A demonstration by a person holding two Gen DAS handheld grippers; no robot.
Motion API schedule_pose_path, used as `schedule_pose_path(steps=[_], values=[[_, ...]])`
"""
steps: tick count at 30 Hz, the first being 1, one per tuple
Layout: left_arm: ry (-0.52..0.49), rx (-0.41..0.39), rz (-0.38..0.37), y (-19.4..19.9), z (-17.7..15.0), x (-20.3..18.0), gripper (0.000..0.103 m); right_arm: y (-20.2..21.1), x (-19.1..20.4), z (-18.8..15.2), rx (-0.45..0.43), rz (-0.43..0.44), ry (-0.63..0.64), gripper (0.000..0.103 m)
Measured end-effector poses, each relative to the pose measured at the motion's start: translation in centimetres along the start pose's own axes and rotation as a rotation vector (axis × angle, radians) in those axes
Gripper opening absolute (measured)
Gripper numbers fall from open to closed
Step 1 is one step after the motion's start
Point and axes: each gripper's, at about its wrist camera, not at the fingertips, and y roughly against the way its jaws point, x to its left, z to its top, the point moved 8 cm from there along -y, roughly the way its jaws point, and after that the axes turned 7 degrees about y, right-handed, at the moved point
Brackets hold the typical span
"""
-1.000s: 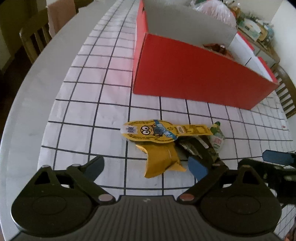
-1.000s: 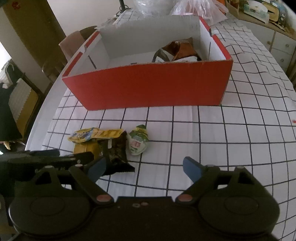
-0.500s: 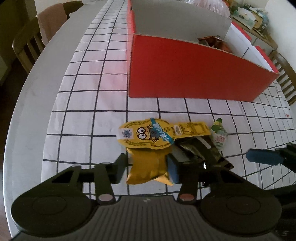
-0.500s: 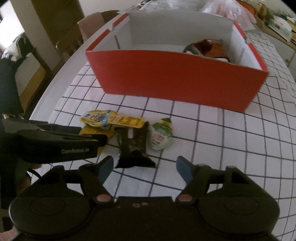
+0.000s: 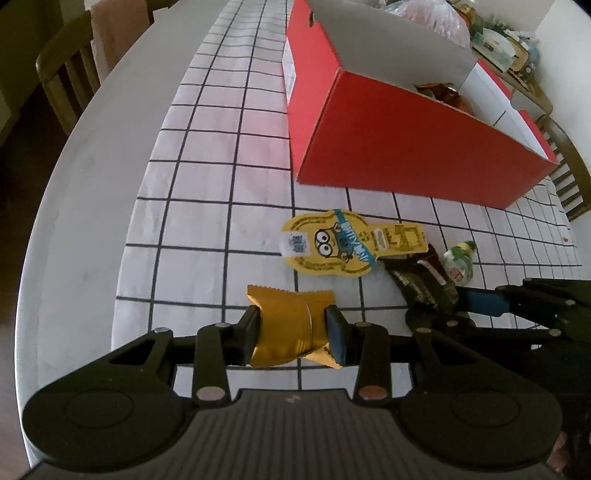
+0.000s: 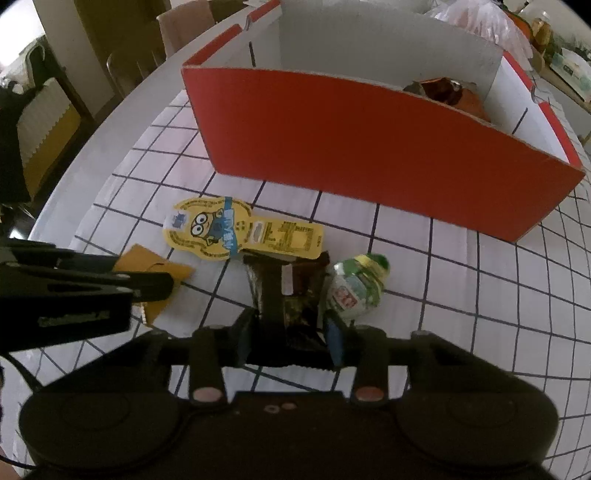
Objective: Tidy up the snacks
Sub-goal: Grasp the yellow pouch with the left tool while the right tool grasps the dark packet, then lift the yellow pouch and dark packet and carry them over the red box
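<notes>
My left gripper is shut on a gold snack packet, which it holds at the table's near side. My right gripper is shut on a dark brown snack packet. The dark packet also shows in the left wrist view. A yellow Minions card pack lies flat beyond them, also in the right wrist view. A small green-and-white snack lies just right of the dark packet. The red box stands behind, holding a brown packet.
The table carries a white cloth with a black grid. Wooden chairs stand off the left edge. The table's rounded edge is near on the left. Bags and clutter lie behind the box.
Both grippers have closed: the left onto the gold packet, which it pulled nearer, the right moved forward and shut onto the dark packet.
</notes>
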Motion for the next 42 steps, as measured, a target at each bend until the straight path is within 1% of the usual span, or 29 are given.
schedule_pose_path(steps=[2,6,11,15,20,24,29,42], values=[[0.002,0.001,-0.004,0.1,-0.1,0.1,0.037,0.0,0.1,-0.1,-0.004,-0.016,0.0,0.035],[0.006,0.003,-0.011,0.4,-0.5,0.3,0.037,0.2,0.2,-0.4,-0.01,-0.018,-0.019,0.032],[0.005,0.005,-0.013,1.3,-1.0,0.3,0.037,1.4,0.2,-1.4,-0.025,0.013,-0.058,0.031],[0.028,0.01,-0.014,2.0,-1.7,0.3,0.037,2.4,-0.1,-2.5,-0.028,0.042,-0.082,0.03],[0.054,0.004,-0.004,3.4,-2.7,-0.5,0.037,4.5,-0.8,-4.0,-0.054,0.078,-0.097,0.03],[0.058,-0.002,0.003,4.6,-3.7,-1.6,0.037,6.5,-2.0,-5.1,-0.081,0.095,-0.101,0.03],[0.075,-0.021,-0.008,6.5,-4.4,-3.3,0.037,9.2,-4.0,-6.1,-0.119,0.101,-0.102,0.03],[0.069,-0.14,0.009,10.8,-3.3,-9.4,0.037,14.4,-9.5,-6.4,-0.224,0.095,-0.077,0.03]])
